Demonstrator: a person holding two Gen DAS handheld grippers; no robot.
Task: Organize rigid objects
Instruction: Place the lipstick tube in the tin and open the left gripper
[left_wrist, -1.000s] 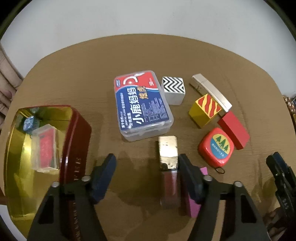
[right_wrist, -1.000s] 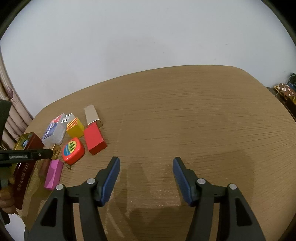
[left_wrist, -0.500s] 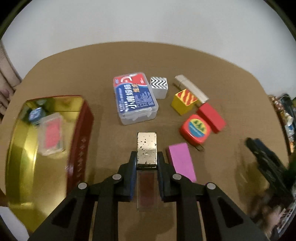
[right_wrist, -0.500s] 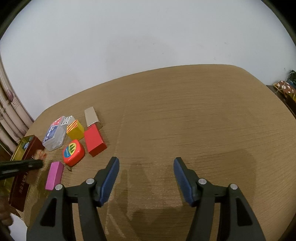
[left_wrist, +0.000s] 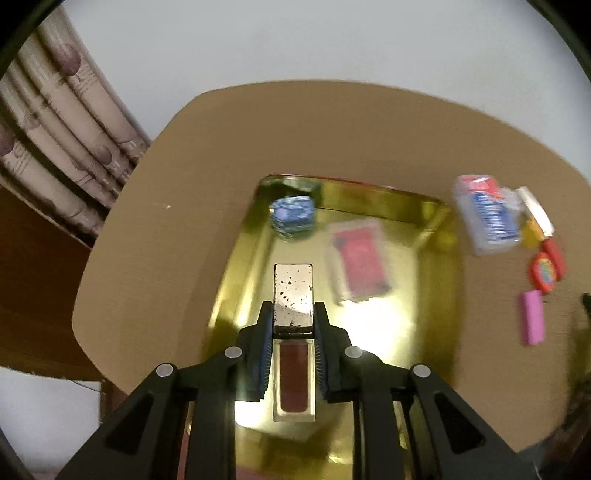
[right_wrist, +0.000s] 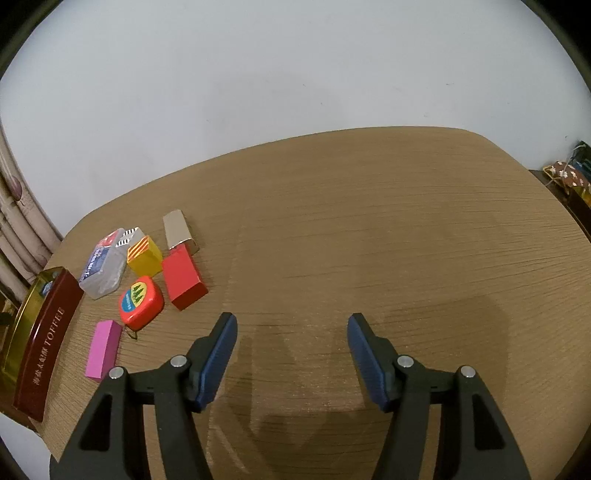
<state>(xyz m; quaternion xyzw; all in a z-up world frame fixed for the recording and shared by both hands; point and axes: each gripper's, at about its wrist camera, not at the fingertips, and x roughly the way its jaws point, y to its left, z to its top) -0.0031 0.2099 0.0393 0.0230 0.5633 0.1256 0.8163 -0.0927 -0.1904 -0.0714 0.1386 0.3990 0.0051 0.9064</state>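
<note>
My left gripper (left_wrist: 293, 314) is shut on a lip gloss tube (left_wrist: 293, 295) with a speckled gold cap and holds it above the gold inside of the red toffee tin (left_wrist: 436, 280). In the tin lie a blue wrapped block (left_wrist: 293, 218) and a clear box with a red card (left_wrist: 360, 258). My right gripper (right_wrist: 291, 328) is open and empty over bare table. To its left lie a pink block (right_wrist: 103, 349), a red tape measure (right_wrist: 140, 301), a red block (right_wrist: 183, 277), a yellow striped cube (right_wrist: 144, 254), a clear blue-labelled case (right_wrist: 103, 267) and a gold lipstick case (right_wrist: 177, 234).
The tin also shows at the table's left edge in the right wrist view (right_wrist: 44, 332). A zigzag-patterned cube (right_wrist: 129, 236) sits behind the yellow one. A curtain (left_wrist: 55, 140) hangs left of the wooden table (right_wrist: 369, 240). Clutter (right_wrist: 569, 177) stands beyond the table's right edge.
My left gripper has closed on the lip gloss tube, lifted it off the table and swung left, over the tin. The right gripper has stayed put.
</note>
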